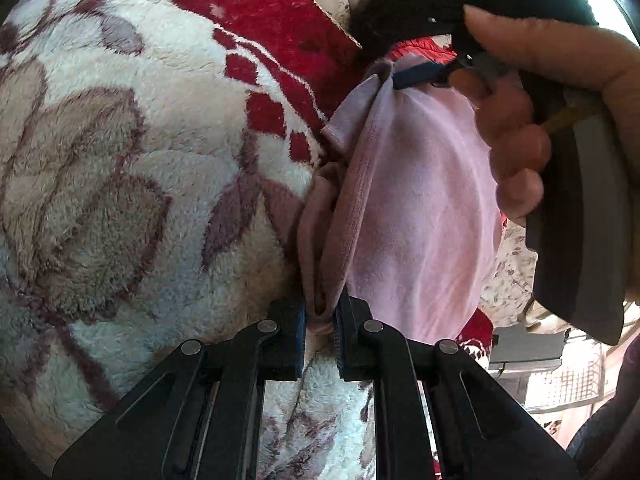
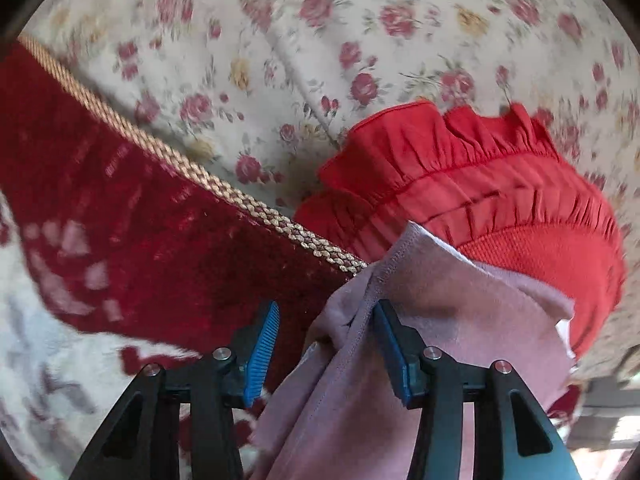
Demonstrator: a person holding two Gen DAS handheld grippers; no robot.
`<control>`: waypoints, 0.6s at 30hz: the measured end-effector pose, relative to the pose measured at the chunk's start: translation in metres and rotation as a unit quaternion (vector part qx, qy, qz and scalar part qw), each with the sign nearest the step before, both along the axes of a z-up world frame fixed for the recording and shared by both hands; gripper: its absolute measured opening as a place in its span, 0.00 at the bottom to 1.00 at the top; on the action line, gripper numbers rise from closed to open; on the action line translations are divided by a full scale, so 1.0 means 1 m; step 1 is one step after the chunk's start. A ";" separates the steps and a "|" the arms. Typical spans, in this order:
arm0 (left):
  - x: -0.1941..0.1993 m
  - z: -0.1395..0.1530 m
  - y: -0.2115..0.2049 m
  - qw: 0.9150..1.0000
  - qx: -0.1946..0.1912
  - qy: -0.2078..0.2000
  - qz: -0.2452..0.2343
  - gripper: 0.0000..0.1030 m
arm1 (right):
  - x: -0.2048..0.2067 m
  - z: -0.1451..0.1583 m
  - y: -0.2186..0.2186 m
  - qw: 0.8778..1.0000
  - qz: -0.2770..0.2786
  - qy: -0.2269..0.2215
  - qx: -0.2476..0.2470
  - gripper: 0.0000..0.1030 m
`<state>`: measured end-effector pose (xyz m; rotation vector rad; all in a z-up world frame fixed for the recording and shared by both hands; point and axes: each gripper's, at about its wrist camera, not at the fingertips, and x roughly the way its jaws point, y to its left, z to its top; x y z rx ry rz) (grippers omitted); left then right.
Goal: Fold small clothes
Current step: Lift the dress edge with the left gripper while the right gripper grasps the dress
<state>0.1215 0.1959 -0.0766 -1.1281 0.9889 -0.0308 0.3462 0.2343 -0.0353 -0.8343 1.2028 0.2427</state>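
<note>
Figure. A pink garment [image 1: 420, 208] is held up between two hand-held claws above a plush white-and-maroon blanket [image 1: 120, 184] with a dark red border.

Left claw [image 1: 322, 332]: its pads are pressed together on a bunched hem of the garment, near the bottom of the left wrist view. Right claw [image 2: 326, 352]: its pads stand apart, with a stitched edge of the same garment [image 2: 400, 320] lying between them and against the right-hand pad only; the left-hand pad is clear of the cloth. It is therefore judged not to be clamping.

Risk. With one firm grip only, the far edge may slide off the right pad if the hands draw apart, letting the garment sag and crumple onto the blanket. The bunched cloth in the left claw may also set a crooked fold line.

Differences between views. The left wrist view alone shows the person's hand [image 1: 532, 120] around the right tool's handle and the garment's broad, taut panel. The right wrist view alone shows the gap at the right pads, a red ruffled garment [image 2: 480, 184] lying just beyond, the blanket's braided trim [image 2: 192, 168], and a rose-print sheet [image 2: 320, 40] farther off.
</note>
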 end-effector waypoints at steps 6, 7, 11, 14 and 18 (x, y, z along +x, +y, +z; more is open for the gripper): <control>0.007 0.009 -0.009 1.000 0.006 -0.014 -0.007 0.10 | 0.005 0.042 -0.033 0.997 0.007 0.014 0.081 0.08; 0.008 0.012 -0.012 1.000 0.004 -0.020 -0.012 0.10 | 0.007 0.053 -0.044 0.994 0.008 0.024 0.103 0.08; 0.003 0.032 -0.023 0.997 0.033 -0.061 -0.022 0.10 | 0.014 0.096 -0.100 0.980 -0.006 0.050 0.192 0.03; 0.003 0.048 -0.031 0.993 0.055 -0.098 -0.039 0.10 | 0.017 0.120 -0.141 0.971 -0.034 0.046 0.230 0.00; -0.003 0.062 -0.041 0.988 0.088 -0.119 -0.039 0.10 | 0.018 0.134 -0.197 0.966 -0.048 0.035 0.252 0.00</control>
